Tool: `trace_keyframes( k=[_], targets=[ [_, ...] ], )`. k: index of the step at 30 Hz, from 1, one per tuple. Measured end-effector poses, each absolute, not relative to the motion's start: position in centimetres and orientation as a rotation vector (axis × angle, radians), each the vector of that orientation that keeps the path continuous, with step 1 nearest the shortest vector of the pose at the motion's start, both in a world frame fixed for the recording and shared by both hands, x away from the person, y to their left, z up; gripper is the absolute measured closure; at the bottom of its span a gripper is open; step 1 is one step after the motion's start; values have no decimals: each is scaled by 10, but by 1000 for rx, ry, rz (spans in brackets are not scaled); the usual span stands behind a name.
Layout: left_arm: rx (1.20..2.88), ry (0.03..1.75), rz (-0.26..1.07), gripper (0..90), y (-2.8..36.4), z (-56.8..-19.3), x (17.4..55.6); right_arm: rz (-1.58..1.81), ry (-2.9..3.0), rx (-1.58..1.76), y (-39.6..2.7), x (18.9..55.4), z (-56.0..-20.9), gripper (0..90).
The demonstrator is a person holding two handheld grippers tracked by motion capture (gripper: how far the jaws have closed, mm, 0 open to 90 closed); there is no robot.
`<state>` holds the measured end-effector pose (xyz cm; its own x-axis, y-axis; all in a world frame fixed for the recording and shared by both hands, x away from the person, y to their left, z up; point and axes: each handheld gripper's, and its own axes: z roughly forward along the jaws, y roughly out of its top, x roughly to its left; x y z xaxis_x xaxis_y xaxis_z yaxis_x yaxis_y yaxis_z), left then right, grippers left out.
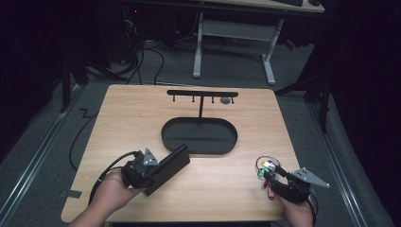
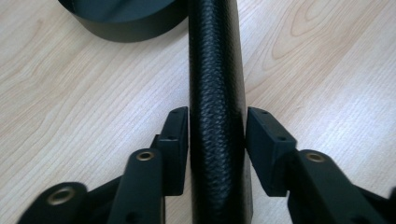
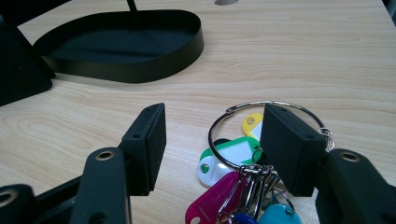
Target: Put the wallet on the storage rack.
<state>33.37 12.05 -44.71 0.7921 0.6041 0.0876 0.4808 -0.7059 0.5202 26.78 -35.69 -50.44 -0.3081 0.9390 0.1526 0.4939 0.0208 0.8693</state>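
Black wallet (image 2: 215,93) clamped (left claw (image 2: 216,140)), right claw (image 3: 212,144) open

In the right gripper view, the right gripper (image 3: 212,140) holds its jaws apart over a key ring (image 3: 268,135) with coloured tags (image 3: 231,154) lying on the wooden table (image 3: 303,56), the black oval tray (image 3: 126,51) farther off.

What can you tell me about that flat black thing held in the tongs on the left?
The flat black pebbled-leather case, perhaps a wallet, is oblong and closed. The left tongs clamp its narrow edges at one end. Its far end points toward the black oval metal tray; whether it touches the light wooden table is unclear.
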Motion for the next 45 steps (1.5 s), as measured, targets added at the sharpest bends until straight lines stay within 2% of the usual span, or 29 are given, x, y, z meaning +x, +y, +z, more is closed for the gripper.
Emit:
trace_keyframes(
  k=[8,24,41,45],
  targets=[
    [2517,772,306,732,120,-445,335,1232,1833,1454,-356,268,-505,413],
    [2455,530,518,740,111,-421,325,1231,1830,1460,-356,268,-504,413],
    [2404,316,809,741,83,-410,355,1233,1816,1469,-360,268,-504,414],
    [2419,273,822,741,77,-409,366,1231,1819,1464,-360,268,-504,414]
  ],
)
